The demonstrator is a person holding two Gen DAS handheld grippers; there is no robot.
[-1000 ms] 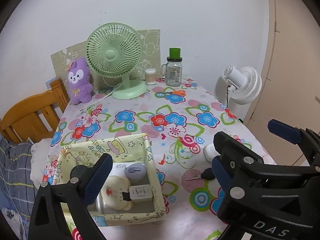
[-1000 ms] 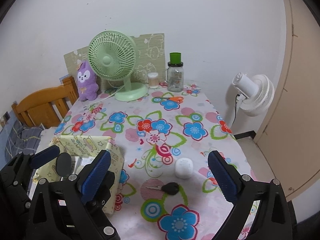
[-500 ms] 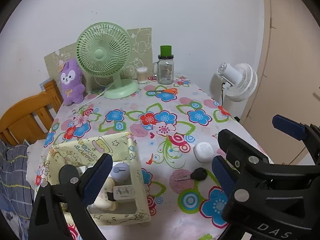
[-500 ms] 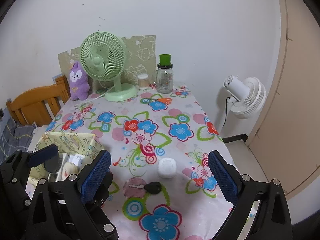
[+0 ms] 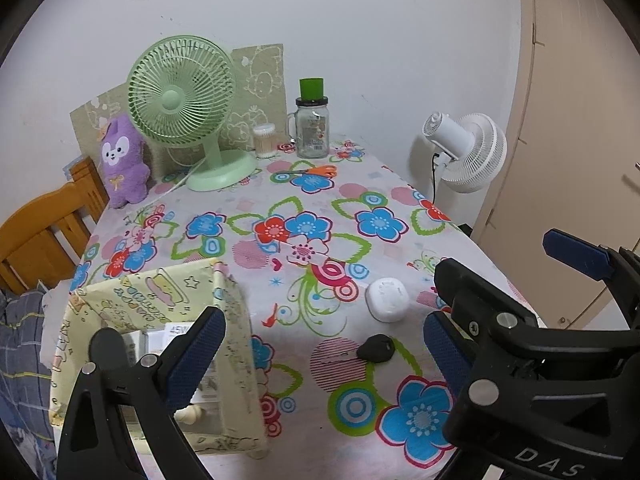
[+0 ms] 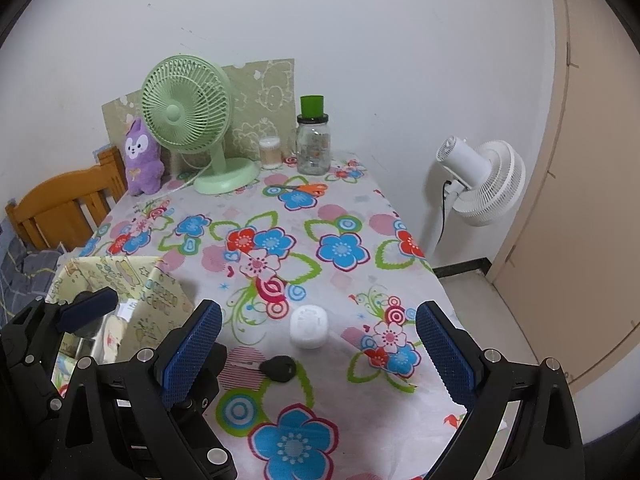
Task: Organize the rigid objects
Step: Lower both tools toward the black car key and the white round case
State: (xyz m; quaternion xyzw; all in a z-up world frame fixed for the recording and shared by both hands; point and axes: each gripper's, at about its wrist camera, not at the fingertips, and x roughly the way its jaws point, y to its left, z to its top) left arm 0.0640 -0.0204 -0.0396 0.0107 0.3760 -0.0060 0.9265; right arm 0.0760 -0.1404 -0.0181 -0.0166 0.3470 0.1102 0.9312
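Note:
A yellow patterned storage box (image 5: 168, 292) stands at the table's near left and holds a white charger, a cream toy and other small items. A white earbud case (image 5: 387, 299) and a black car key (image 5: 376, 348) lie on the floral tablecloth to its right; both also show in the right wrist view, the case (image 6: 309, 327) behind the key (image 6: 279, 368). My left gripper (image 5: 320, 348) is open and empty, above the table between box and key. My right gripper (image 6: 316, 352) is open and empty, with the case and key between its fingers' lines of sight.
At the table's back stand a green desk fan (image 5: 188, 100), a purple plush (image 5: 122, 160), a cotton swab jar (image 5: 265, 141) and a glass jar with green lid (image 5: 313, 120). Orange scissors (image 5: 316, 171) lie nearby. A white floor fan (image 5: 468, 152) stands right, a wooden chair (image 5: 44, 224) left.
Both grippers have pulled back and to the right from the box. The box now sits further left in both views, and the case and key appear nearer the centre. Both grippers stay open.

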